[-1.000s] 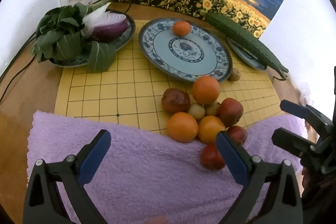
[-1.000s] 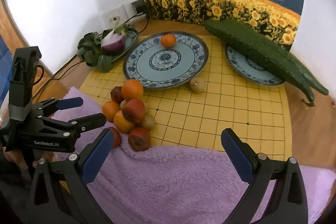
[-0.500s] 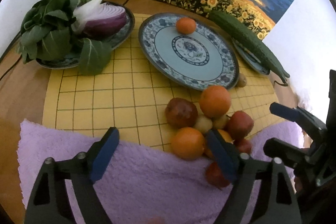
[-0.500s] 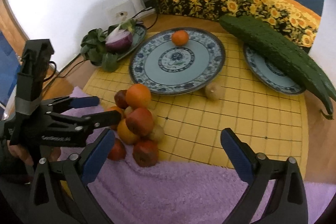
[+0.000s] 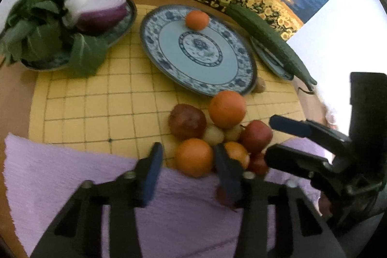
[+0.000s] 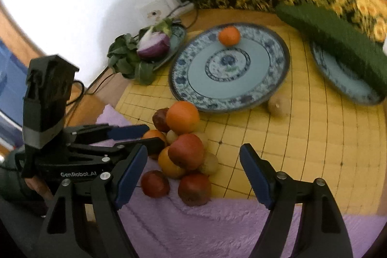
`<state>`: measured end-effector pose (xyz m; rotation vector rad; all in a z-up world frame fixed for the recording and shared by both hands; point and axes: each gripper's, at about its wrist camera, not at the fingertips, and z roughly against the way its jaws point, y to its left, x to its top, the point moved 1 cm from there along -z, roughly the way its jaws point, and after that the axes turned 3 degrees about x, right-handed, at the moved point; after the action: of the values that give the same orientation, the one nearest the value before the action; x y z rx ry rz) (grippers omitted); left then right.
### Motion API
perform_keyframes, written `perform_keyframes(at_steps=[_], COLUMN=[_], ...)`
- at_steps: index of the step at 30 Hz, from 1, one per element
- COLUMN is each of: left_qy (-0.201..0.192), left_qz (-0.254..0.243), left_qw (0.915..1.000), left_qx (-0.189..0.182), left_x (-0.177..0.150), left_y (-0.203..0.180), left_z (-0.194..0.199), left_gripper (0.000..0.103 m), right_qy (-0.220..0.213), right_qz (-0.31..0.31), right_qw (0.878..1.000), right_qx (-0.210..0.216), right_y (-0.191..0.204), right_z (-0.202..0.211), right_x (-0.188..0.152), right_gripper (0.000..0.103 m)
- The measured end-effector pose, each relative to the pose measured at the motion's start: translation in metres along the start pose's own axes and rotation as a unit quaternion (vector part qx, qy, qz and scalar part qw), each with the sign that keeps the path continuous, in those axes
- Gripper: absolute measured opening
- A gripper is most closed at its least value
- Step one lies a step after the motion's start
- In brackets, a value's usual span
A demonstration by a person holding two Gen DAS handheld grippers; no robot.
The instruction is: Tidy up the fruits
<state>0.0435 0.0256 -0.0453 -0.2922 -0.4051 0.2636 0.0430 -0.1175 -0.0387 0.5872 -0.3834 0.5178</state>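
A pile of oranges (image 5: 226, 108), red apples (image 6: 186, 154) and small pale fruits sits where the yellow grid mat (image 5: 96, 98) meets the purple towel (image 5: 169, 209). My left gripper (image 5: 188, 149) reaches into the near side of the pile, its jaws closing. The front orange (image 5: 193, 157) lies between them, with a gap still on its left side. My right gripper (image 6: 193, 150) hovers over the pile with its jaws wide and closing, and no pad touches fruit. Behind stands a big blue patterned plate (image 5: 205, 64) holding one small orange (image 5: 197, 19).
A plate of greens and half a red onion (image 5: 101, 12) stands at the back left. A long cucumber (image 6: 338, 40) lies across a smaller plate at the right. One small brown fruit (image 6: 278, 104) rests by the big plate's rim. Cables and a wall socket (image 6: 153, 13) are behind.
Both grippers' jaws have narrowed. My left gripper tipped down and closed in around the front orange. My right gripper came nearer over the pile.
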Motion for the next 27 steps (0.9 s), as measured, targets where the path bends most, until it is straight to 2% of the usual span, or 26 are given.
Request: perform_keyframes(at_steps=[3,8,13,15,19,27], left_qy=[-0.001,-0.005,-0.007,-0.008,-0.010,-0.014], left_qz=[-0.004,0.004,0.012,0.013,0.017,0.023], left_qw=[1.0000,1.0000,0.9999,0.9999,0.9998,0.9996], left_qx=[0.004,-0.001,0.000,0.000,0.002,0.002], left_x=[-0.001,-0.003,-0.007,-0.009,-0.010,-0.010], left_y=[-0.003,-0.003,0.002,0.003,0.004,0.009], left_z=[0.000,0.001,0.004,0.005,0.006,0.008], left_gripper=[0.035,0.034,0.034,0.034,0.034,0.034], right_qy=[0.007,0.033,0.059,0.062,0.061,0.053], right_qz=[-0.051,-0.150,-0.162,-0.170,-0.192,-0.184], right_qw=[0.998,0.986,0.984,0.983,0.979,0.981], right_qx=[0.022,0.060,0.035,0.029,0.014,-0.020], right_y=[-0.012,-0.030,-0.024,-0.023,-0.023,-0.019], right_z=[0.001,-0.005,-0.015,-0.020,-0.023,-0.020], right_x=[-0.001,-0.002,-0.001,0.001,0.004,0.005], right_gripper=[0.071,0.071,0.063,0.056,0.055,0.053])
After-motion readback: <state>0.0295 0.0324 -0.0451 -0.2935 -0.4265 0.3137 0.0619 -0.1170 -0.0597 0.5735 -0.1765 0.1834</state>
